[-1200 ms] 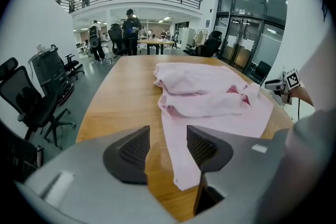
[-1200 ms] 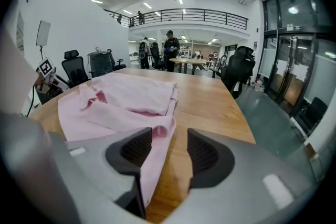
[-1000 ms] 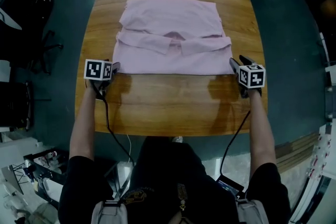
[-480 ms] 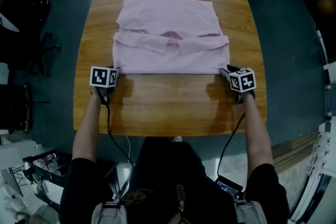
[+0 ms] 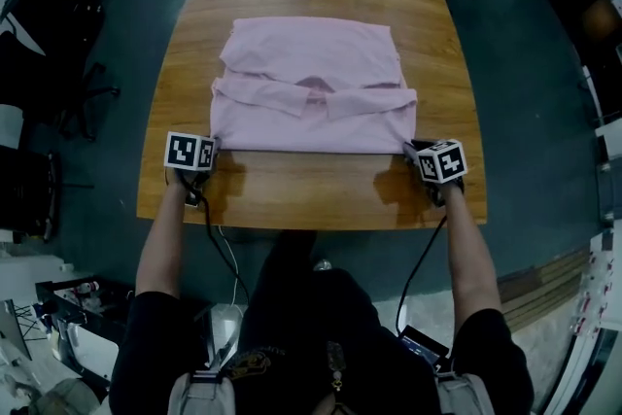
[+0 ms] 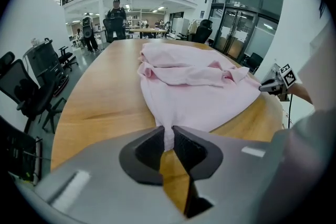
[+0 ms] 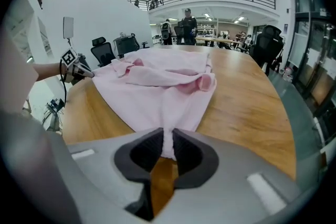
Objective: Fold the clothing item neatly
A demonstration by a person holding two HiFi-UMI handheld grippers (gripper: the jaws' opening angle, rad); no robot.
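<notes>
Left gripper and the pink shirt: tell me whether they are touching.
Touching. In the left gripper view, the left gripper, whose jaws have just been closing, pinches the near corner of the pink shirt between them.

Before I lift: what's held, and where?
The pink polo shirt: jaws just closed, left gripper on its near left corner, right gripper on its near right corner.

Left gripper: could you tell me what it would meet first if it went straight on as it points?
The shirt: the left gripper, whose jaws have just been closing on its near corner, aims along the cloth, probably pressing it into the table.
</notes>
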